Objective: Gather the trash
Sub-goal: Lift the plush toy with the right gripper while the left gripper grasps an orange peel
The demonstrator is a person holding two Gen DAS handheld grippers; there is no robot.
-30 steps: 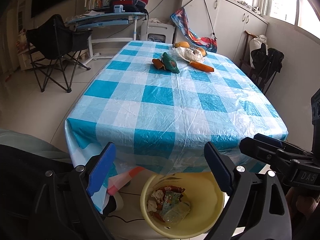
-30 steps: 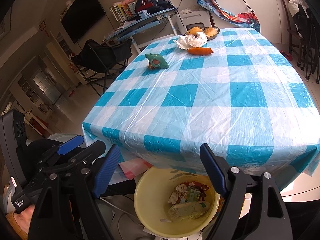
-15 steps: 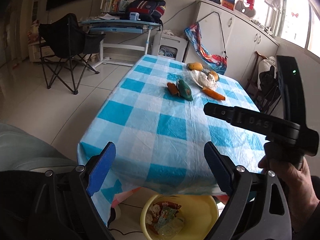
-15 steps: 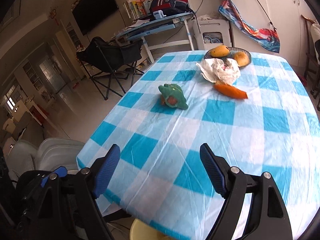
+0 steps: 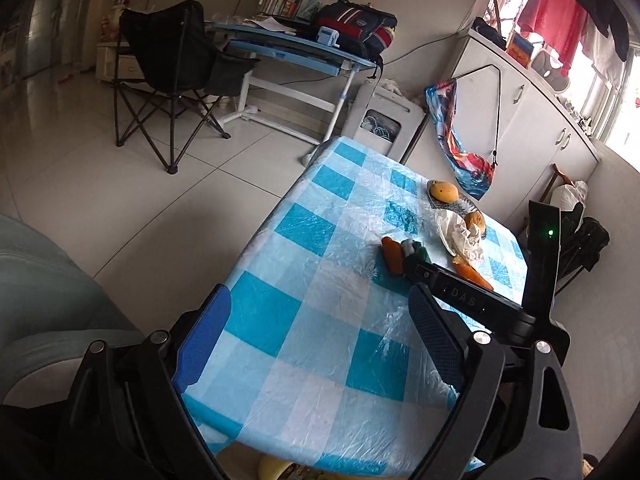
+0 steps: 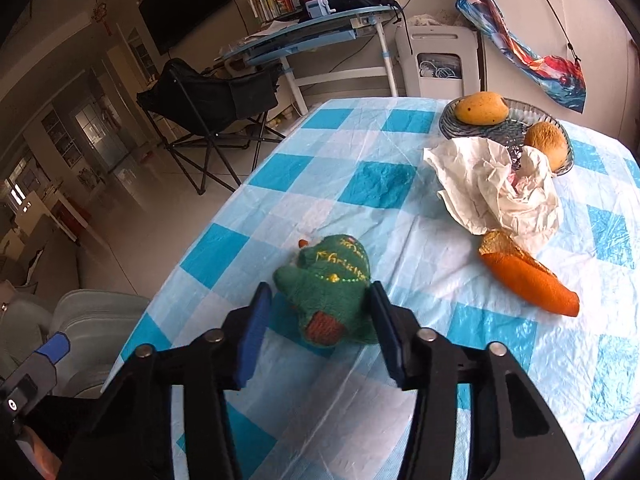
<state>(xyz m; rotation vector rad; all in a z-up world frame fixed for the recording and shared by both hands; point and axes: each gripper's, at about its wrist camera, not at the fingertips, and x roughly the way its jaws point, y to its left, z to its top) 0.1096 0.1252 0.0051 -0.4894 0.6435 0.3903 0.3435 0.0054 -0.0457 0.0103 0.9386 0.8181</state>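
Observation:
A green plush toy point(image 6: 332, 280) with gold lettering lies on the blue-and-white checked table point(image 6: 380, 184). My right gripper point(image 6: 320, 292) straddles it and its jaws are closing. The right pad touches the toy; a small gap shows at the left pad. A curl of orange peel point(image 6: 528, 276) and crumpled white paper point(image 6: 492, 188) lie to the right. My left gripper point(image 5: 318, 300) hangs open and empty over the table's near end. In its view the toy point(image 5: 416, 250) is half hidden behind the right tool's black body point(image 5: 480, 304). The yellow bin's rim point(image 5: 272, 470) peeks out below the table edge.
A glass plate point(image 6: 460, 128) at the far end holds a mango point(image 6: 480, 108) and a brown fruit point(image 6: 548, 144). A black folding chair point(image 5: 168, 60) and a blue desk point(image 5: 288, 48) stand beyond the table. A grey sofa point(image 5: 40, 280) is at the left.
Both grippers moved from above the yellow bin out over the table. The right one reached the green toy and its jaws narrowed around it. The bin slid almost out of view.

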